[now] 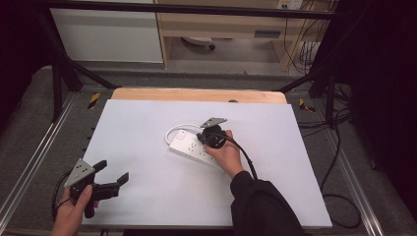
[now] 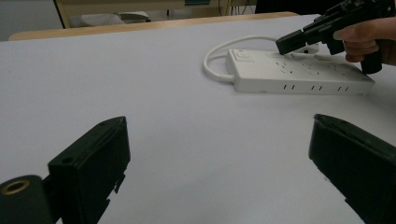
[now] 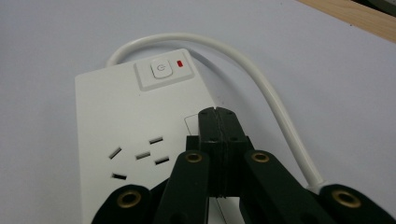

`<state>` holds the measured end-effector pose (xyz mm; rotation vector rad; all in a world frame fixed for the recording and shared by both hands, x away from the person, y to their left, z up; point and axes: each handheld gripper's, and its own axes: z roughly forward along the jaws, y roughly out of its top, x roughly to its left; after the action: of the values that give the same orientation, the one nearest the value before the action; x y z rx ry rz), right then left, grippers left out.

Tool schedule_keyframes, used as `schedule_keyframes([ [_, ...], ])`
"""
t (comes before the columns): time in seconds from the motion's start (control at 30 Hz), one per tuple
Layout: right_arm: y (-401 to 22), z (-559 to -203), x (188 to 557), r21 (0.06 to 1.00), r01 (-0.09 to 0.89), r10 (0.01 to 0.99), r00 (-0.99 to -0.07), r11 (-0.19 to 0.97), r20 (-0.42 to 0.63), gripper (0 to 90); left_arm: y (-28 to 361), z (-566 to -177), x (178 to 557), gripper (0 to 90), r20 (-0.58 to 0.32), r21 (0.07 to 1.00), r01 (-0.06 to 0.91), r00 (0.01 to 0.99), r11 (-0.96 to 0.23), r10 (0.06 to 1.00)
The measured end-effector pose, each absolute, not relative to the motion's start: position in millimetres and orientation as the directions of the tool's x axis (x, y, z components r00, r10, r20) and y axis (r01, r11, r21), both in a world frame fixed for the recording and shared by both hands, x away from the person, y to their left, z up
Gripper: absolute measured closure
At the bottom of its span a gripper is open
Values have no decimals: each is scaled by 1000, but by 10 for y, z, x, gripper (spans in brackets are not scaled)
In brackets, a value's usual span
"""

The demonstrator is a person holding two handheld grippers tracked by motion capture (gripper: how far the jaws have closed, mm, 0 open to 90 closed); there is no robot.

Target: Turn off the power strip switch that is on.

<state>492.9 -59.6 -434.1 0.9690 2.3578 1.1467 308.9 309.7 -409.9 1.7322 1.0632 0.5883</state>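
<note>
Nearest the high camera, at the left, the left tool (image 1: 112, 173) rests in a hand over the near-left corner of the white table (image 1: 147, 196), jaws spread wide apart with nothing between them. Further right, the white power strip (image 1: 192, 146) lies near the table's middle, its cord (image 1: 172, 132) looping behind the far end. The right tool (image 1: 202, 137) hangs just above the strip, jaws pressed together on nothing and pointed toward the switch end.

Judging by that aim, the power button (image 3: 160, 70) looks like the target. The strip lies loose on a smooth surface, so a slanted push could slide it rather than click the switch. The closed tip is also narrow; coming down off-centre, it could land on the button's frame or the sockets (image 3: 137, 156) instead.

From the right gripper view come the button and the red indicator (image 3: 180, 63) beside it, which the high view leaves too small to tell. The left gripper view (image 2: 219, 154) shows the strip's side wall (image 2: 303, 87) and the right tool sitting just above its top face.
</note>
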Motion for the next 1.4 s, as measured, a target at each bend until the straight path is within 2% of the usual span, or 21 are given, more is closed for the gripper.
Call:
schedule_keyframes([
  [0.73,-610,-4349,4940,779,449,713,-701,437,3,900,3093,-4100,3089,52,-85,912,387,499,-135,862],
  [1.4,-583,-4293,4926,798,428,711,-703,425,-1,900,3103,-4096,3089,52,-83,913,385,499,-135,863],
])
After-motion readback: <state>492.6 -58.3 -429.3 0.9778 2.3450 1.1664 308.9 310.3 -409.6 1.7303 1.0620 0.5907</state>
